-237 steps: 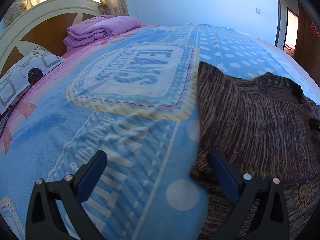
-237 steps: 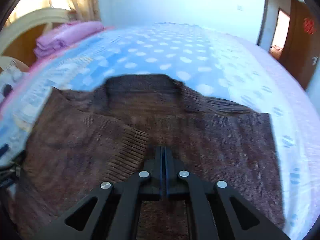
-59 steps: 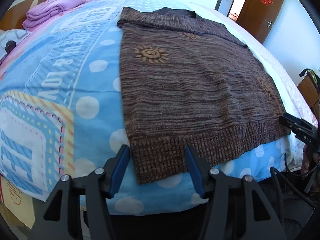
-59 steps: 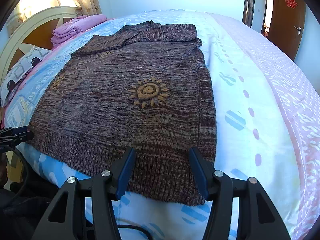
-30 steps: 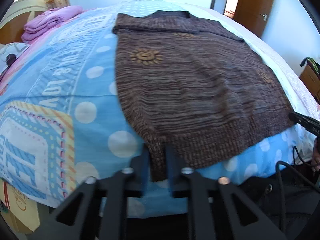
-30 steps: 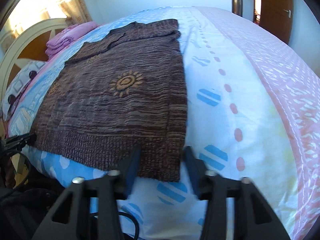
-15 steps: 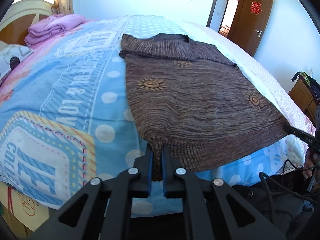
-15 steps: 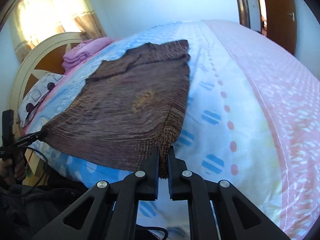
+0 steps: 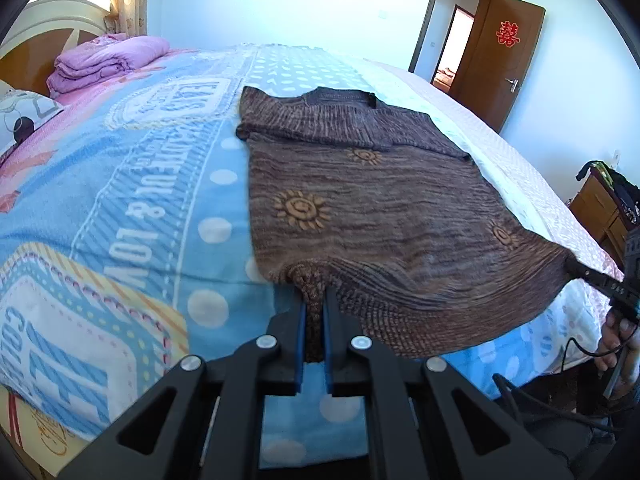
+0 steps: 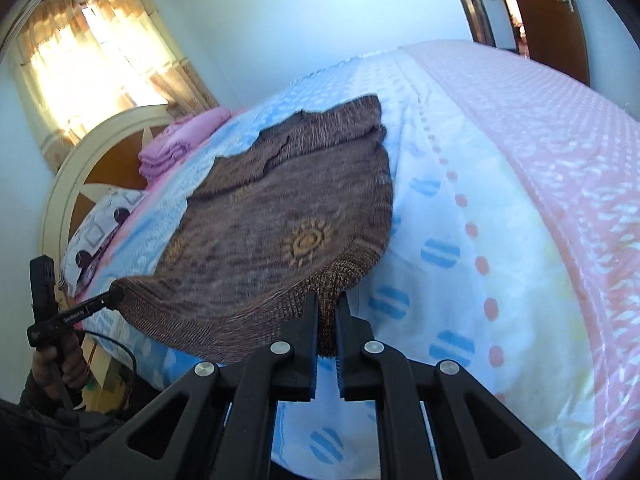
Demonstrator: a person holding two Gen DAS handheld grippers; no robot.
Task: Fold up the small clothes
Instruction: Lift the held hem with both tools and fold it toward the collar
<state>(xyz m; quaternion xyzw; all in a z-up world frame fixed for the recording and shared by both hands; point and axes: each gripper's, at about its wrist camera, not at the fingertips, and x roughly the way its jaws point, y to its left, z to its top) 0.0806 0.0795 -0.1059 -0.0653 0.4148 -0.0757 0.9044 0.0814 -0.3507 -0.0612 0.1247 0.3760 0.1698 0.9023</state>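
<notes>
A brown knitted sweater (image 9: 372,192) with orange sun motifs lies on the bed, its sleeves folded across the chest near the neckline. My left gripper (image 9: 315,300) is shut on the left corner of the ribbed hem, which is raised off the blanket. My right gripper (image 10: 328,306) is shut on the hem's other corner of the sweater (image 10: 280,216). The hem hangs stretched in the air between the two grippers. In the left wrist view the right gripper (image 9: 570,266) shows at the far right, pinching its corner. In the right wrist view the left gripper (image 10: 116,294) shows at the left.
The bed carries a blue printed blanket (image 9: 120,184) and a white and pink sheet (image 10: 520,200). Folded purple bedding (image 9: 104,60) and a pillow (image 10: 96,236) lie by the headboard (image 10: 80,176). A brown door (image 9: 504,64) stands open; a wooden cabinet (image 9: 600,212) stands beside the bed.
Both grippers have risen with the hem corners, lifting the sweater's lower edge off the bed. The right gripper has gone from nearly shut to shut on its corner.
</notes>
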